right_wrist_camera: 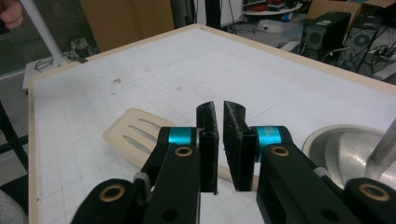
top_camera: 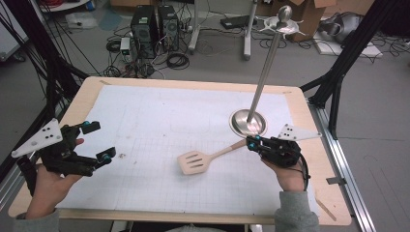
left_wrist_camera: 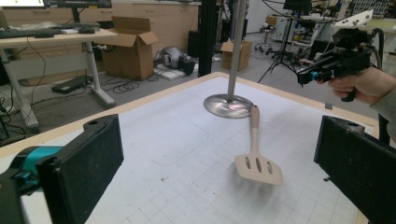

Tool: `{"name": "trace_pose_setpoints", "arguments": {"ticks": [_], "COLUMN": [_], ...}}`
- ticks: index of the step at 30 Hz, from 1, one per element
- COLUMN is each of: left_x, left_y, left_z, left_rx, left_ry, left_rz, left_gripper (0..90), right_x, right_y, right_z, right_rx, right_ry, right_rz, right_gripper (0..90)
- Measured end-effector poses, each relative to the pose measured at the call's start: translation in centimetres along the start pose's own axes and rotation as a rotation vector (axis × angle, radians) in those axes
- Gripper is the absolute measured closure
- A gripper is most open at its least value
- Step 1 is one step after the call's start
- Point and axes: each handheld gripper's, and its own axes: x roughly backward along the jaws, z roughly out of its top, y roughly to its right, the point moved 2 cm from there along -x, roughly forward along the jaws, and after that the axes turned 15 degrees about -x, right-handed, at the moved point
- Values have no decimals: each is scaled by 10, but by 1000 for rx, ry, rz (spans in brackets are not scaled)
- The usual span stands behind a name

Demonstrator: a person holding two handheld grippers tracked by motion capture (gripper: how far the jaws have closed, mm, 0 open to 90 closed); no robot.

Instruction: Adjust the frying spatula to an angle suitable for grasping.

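The spatula [top_camera: 196,161] is pale cream with a light tan handle; the stand [top_camera: 247,122] is shiny silver metal; the surface [top_camera: 87,92] is light wood under a white mat [top_camera: 145,125] printed with a faint grey grid; both grippers are black with teal accents

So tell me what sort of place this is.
Most likely a robotics lab or workshop: computer towers and tangled cables on the floor, cardboard boxes, and a black frame round the table.

Lab: PC towers [top_camera: 154,29], floor cables [top_camera: 176,60], boxes [left_wrist_camera: 130,46].
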Motion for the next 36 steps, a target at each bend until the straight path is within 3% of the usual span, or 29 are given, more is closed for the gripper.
{"name": "trace_pose_setpoints", "arguments": {"ticks": [8, 12, 23, 30, 36], "left_x": [0, 0, -2, -4, -3], "left_y": [3, 2, 2, 2, 0], "left_z": [1, -1, -7, -9, -12], "left_rx": [4, 7, 27, 27, 30], "left_ry": [4, 1, -7, -19, -25], "left_rz": [-5, -6, -5, -6, -4], "left_gripper": [18, 18, 18, 18, 18], "right_x": [-10, -21, -48, -68, -79], "right_y": [7, 10, 10, 21, 32], "right_z": [-5, -9, -12, -17, -21], "right_rx": [-16, -9, 78, 56, 11], "right_ry": [-26, -73, -97, -166, -186], "right_rz": [2, -16, -19, -20, -38], "right_gripper": [894, 895, 898, 899, 899]}}
